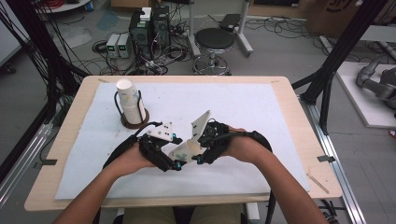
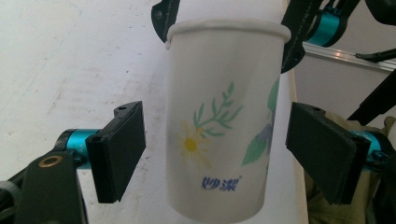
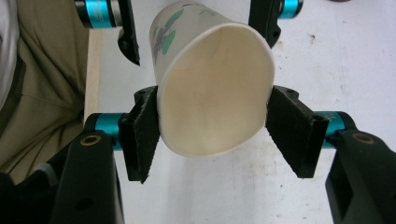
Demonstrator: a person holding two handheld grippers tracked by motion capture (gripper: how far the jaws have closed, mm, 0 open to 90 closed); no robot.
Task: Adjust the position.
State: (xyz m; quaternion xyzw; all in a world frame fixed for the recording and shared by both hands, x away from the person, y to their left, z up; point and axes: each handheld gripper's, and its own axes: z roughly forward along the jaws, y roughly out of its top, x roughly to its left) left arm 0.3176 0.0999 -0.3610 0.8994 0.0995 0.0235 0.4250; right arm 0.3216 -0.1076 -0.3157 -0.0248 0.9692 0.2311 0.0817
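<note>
Two grippers, one paper cup (image 1: 186, 150), held up off the surface (image 1: 243, 112) right in front of you. Your right gripper (image 3: 215, 123) has its fingers (image 3: 140, 135) clamped on the rim, squashing it oval. Your left gripper (image 2: 217, 147) straddles the cup's body, fingers (image 2: 119, 149) apart with a gap on both sides, touching nothing.

Blk tool (image 3: 212, 135), teal fittings, khaki trousers (image 3: 42, 102)
</note>
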